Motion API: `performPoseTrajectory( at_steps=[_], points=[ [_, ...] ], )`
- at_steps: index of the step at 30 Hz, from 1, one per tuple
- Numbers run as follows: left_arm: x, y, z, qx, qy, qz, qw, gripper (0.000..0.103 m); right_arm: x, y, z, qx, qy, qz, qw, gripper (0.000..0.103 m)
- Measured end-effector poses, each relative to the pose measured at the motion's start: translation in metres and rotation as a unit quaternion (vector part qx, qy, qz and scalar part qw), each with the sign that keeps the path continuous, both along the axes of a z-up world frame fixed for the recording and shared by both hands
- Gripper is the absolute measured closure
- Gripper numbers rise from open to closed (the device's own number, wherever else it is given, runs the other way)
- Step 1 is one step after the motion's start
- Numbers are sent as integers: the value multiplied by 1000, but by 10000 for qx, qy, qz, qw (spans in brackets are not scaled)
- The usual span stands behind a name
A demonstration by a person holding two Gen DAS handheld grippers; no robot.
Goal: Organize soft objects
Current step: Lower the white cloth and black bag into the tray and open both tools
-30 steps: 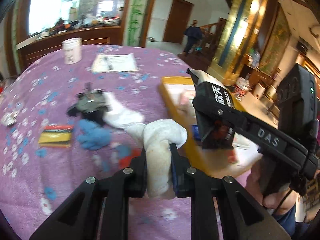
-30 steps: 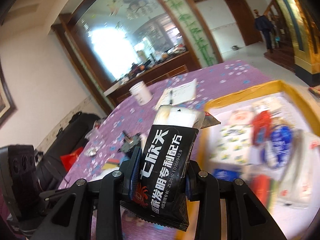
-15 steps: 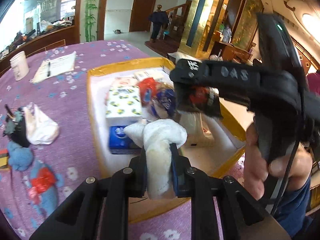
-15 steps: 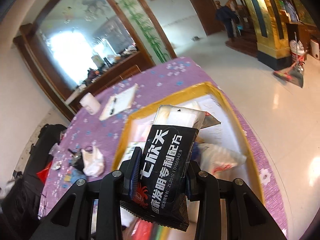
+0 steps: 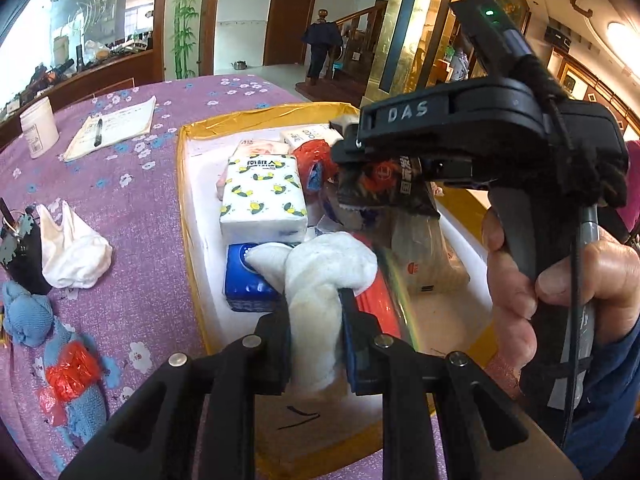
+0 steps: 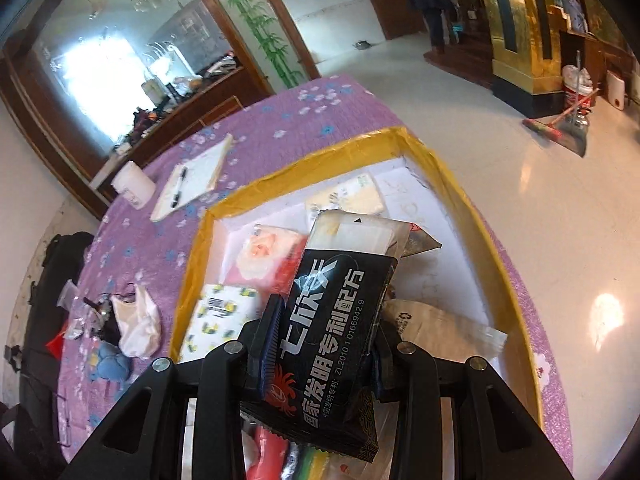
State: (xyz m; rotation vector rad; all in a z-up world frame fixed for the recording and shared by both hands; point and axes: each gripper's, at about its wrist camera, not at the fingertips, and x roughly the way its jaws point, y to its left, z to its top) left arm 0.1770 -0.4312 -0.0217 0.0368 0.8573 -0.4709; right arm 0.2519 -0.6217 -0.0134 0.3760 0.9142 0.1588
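**Both grippers loaded above the yellow-rimmed tray**

The left gripper (image 5: 316,332) was clamped tight on a rolled white sock (image 5: 320,280), whose bunched top bulged out above the pads. Just beyond it, inside the tray (image 5: 188,208), lay a blue tissue pack (image 5: 244,284), and behind that a lemon-print tissue pack (image 5: 262,200). To its right, the person's hand (image 5: 532,292) gripped the handle of the right gripper (image 6: 320,344), which was closed on a black packet (image 6: 332,320) printed with white characters, held upright above the tray's contents. Ahead of that packet lay a pink-patterned pack (image 6: 264,256); to its right, a brown paper pouch (image 6: 436,320). To the left of the left gripper, outside the tray on the purple floral tablecloth (image 5: 132,184), lay a white cloth (image 5: 72,248) and a blue knitted piece (image 5: 28,312). Farther off lay a notepad with a pen (image 5: 112,128).
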Motion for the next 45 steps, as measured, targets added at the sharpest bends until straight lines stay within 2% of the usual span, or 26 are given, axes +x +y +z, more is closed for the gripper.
performPoseTrajectory(
  at_steps=[7, 13, 26, 39, 45],
  points=[
    [1, -3, -2, 134, -14, 31, 9999, 82, -3, 15, 1, -477, -47, 134, 9988, 61],
    [0, -7, -3, 305, -115, 82, 9994, 78, -7, 14, 4, -427, -95, 162, 9989, 51],
    [-1, -10, -3, 463, -280, 74, 9985, 66, -9, 15, 5, -389, -137, 211, 9989, 41],
    [-1, -12, 0, 543, -446, 82, 9975, 54, -10, 15, 8, -338, -184, 215, 9990, 39],
    [-4, -12, 2, 551, -524, 73, 9971, 52, -13, 13, 10, -289, -261, 190, 9991, 38]
  ],
)
